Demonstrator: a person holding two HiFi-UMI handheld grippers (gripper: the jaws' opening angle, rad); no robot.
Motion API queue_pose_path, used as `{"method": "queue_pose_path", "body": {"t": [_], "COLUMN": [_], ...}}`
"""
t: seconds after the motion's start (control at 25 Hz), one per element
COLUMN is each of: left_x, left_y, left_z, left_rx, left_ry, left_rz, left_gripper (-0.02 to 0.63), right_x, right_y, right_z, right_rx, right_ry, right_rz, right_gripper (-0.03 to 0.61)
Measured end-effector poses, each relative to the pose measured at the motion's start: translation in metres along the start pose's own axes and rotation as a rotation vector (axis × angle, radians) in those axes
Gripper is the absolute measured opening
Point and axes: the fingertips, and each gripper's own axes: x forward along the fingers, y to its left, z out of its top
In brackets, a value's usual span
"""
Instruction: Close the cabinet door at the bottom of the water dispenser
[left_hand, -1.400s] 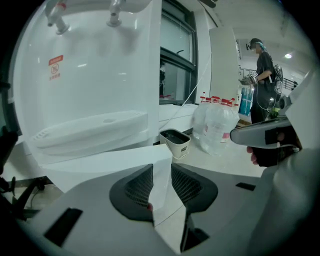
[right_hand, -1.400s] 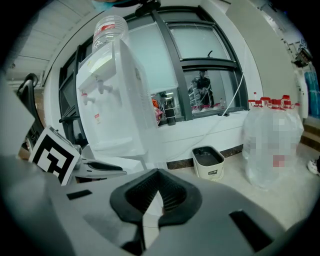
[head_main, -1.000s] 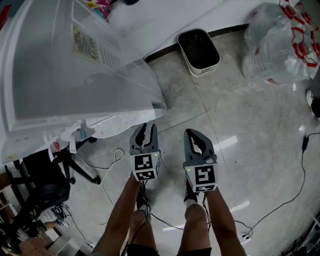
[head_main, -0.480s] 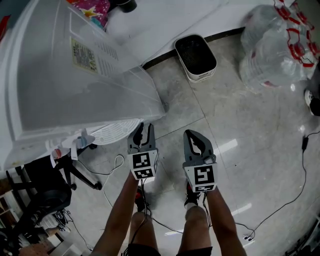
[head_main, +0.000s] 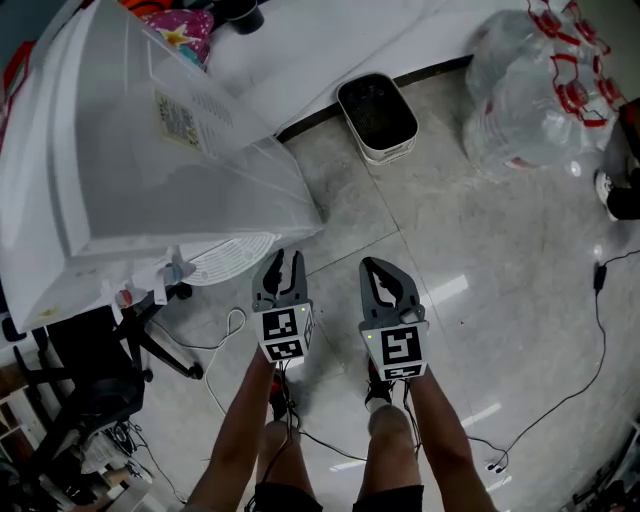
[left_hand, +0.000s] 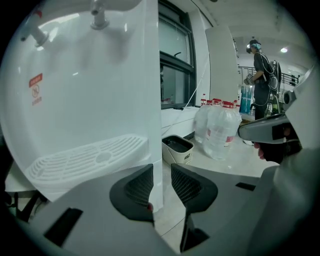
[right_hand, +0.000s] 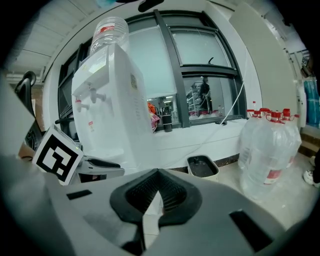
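White plastic pretty much everywhere: a small white bin (head_main: 377, 118) is parked against the wall, lined black inside, and whatever is in it can't be made out. Big clear water jugs (head_main: 535, 85) with red caps are bunched to its right. One more clear bottle (right_hand: 111, 35) is stuck upside down on top of the water dispenser (head_main: 150, 180); fill levels can't be judged. The dispenser is a smooth, boxy white shell with a slotted, curved drip tray (head_main: 228, 258), and the floor (head_main: 500, 300) is glossy grey tile. The left gripper (head_main: 282, 262) is held just in front of the dispenser's lower corner with its ribbed black pads (left_hand: 139, 186) apart and nothing pinched; only a white vertical edge (left_hand: 154, 150) is seen through the gap. The right gripper (head_main: 388, 272) is clamped tip to tip on nothing. The cabinet door belongs at the dispenser's bottom, below the tray, but it's covered by the body's overhang and by the gripper, so open or closed can't be told.
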Motion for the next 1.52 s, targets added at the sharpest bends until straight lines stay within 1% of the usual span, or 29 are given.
{"method": "queue_pose_path", "body": {"t": [0.2,0.36,0.56,0.72,1.0,1.16,1.28,1.36,1.52], "left_x": [-0.030,-0.061,-0.109,-0.159,-0.245,-0.294,-0.330,-0.352,-0.399], "left_y": [-0.010,-0.020,-0.025,-0.025,-0.005,0.006,0.022,0.030,0.041], "left_z": [0.022,0.049,0.094,0.140,0.214,0.247,0.268,0.275,0.289], "left_rx": [-0.017,-0.029,-0.031,-0.032,-0.063,-0.075,-0.079,-0.092,-0.104], "left_ry": [-0.015,-0.032,-0.061,-0.085,-0.173,-0.217,-0.242,-0.248,-0.262], "left_rz": [-0.005,-0.004,0.002,0.010,0.068,0.111,0.151,0.177,0.210], "left_gripper": [0.129,0.129,0.125,0.118,0.100,0.083,0.070,0.063,0.053], "right_x": [-0.022,-0.045,-0.077,-0.107,-0.153,-0.176,-0.189,-0.200,-0.228], "right_y": [0.005,0.015,0.036,0.063,0.112,0.133,0.153,0.164,0.181], "right_z": [0.028,0.058,0.108,0.153,0.241,0.282,0.311,0.328,0.354], "right_rx": [-0.021,-0.048,-0.071,-0.077,-0.110,-0.134,-0.165,-0.191,-0.204], "right_ry": [-0.003,-0.010,-0.037,-0.055,-0.112,-0.138,-0.153,-0.163,-0.180], "right_rz": [0.012,0.032,0.070,0.104,0.180,0.213,0.246,0.268,0.286], "right_gripper": [0.012,0.012,0.012,0.012,0.012,0.012,0.012,0.012,0.012]}}
